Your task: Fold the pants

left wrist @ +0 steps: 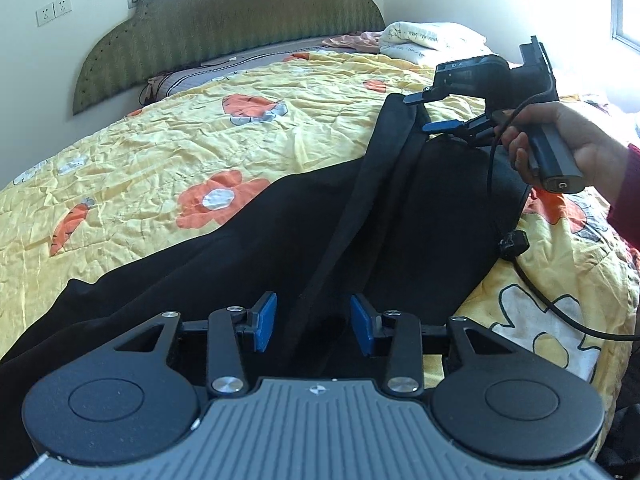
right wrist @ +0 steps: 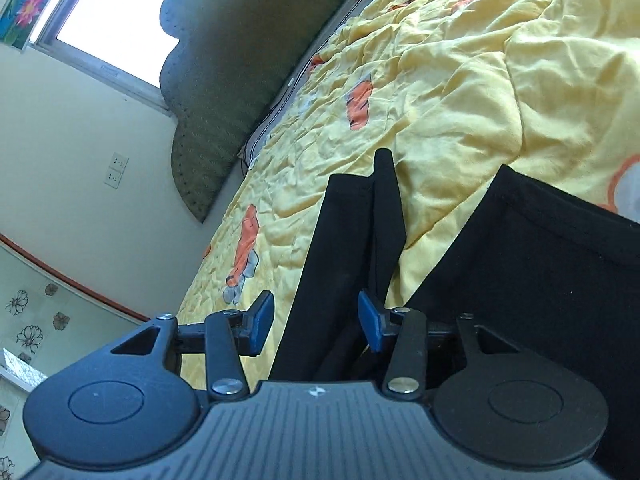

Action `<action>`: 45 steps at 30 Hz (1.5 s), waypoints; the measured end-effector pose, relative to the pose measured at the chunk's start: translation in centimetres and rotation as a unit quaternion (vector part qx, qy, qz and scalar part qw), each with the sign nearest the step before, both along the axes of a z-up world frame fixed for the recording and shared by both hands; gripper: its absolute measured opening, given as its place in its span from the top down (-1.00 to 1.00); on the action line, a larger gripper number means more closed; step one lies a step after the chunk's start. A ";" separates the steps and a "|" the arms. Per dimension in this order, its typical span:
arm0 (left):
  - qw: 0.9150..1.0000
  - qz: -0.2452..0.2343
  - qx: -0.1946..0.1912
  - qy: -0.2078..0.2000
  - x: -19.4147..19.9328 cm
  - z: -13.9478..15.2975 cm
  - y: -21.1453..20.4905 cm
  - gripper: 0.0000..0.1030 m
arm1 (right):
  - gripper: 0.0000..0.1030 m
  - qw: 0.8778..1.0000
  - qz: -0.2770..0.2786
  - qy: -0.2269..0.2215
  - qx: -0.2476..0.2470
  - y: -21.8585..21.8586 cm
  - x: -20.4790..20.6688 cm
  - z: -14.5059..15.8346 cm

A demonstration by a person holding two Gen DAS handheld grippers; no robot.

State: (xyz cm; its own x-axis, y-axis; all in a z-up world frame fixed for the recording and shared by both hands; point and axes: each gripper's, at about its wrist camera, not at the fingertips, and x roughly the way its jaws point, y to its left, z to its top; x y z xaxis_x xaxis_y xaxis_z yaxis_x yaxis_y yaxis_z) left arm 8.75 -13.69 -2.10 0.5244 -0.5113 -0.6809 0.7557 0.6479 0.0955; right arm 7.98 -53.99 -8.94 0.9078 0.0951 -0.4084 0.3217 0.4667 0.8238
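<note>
Home bedroom, apparently: quilted bed (left wrist: 168, 136), padded headboard (left wrist: 224, 20).

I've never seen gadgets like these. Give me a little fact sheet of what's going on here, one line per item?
Setting: a bed with a yellow flowered quilt and a green headboard
Garment: black pants spread on the quilt, one strip of fabric raised
Left gripper: jaws open, either side of the raised strip
Right gripper: held in the person's hand, jaws open around the strip's far end
Fold: not finished

One pair of black pants (left wrist: 280, 232), two tongs (left wrist: 313, 326) (right wrist: 316, 326) (blue-padded), one bed (left wrist: 120, 152), one pillow (left wrist: 432, 40).
</note>
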 end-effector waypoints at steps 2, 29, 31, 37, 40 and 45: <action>1.000 0.005 0.000 0.008 0.4 -0.3 -0.2 0.09 | 0.01 1.000 0.005 0.003 -0.001 -0.3 0.7 -0.1; 0.982 0.088 -0.114 -0.118 -1.4 5.2 2.0 0.82 | 0.88 0.971 -0.025 -0.225 -0.081 -1.7 -1.3 12.7; 0.987 0.053 -0.080 -0.125 -2.6 4.8 1.2 0.82 | 0.88 0.972 -0.055 -0.211 -0.094 -1.9 -4.7 12.6; 0.996 -0.025 0.008 -0.089 -5.2 -0.6 -1.1 0.82 | 0.87 0.989 -0.131 -0.024 -0.063 -3.4 -11.7 3.1; 0.996 -0.024 0.009 -0.090 -5.2 -0.9 -0.9 0.82 | 0.87 0.988 -0.152 0.006 -0.029 -3.7 -13.3 0.2; 0.996 -0.029 -0.015 -0.079 -5.2 0.1 0.4 0.82 | 0.87 0.986 -0.151 0.004 -0.071 -3.2 -14.9 1.3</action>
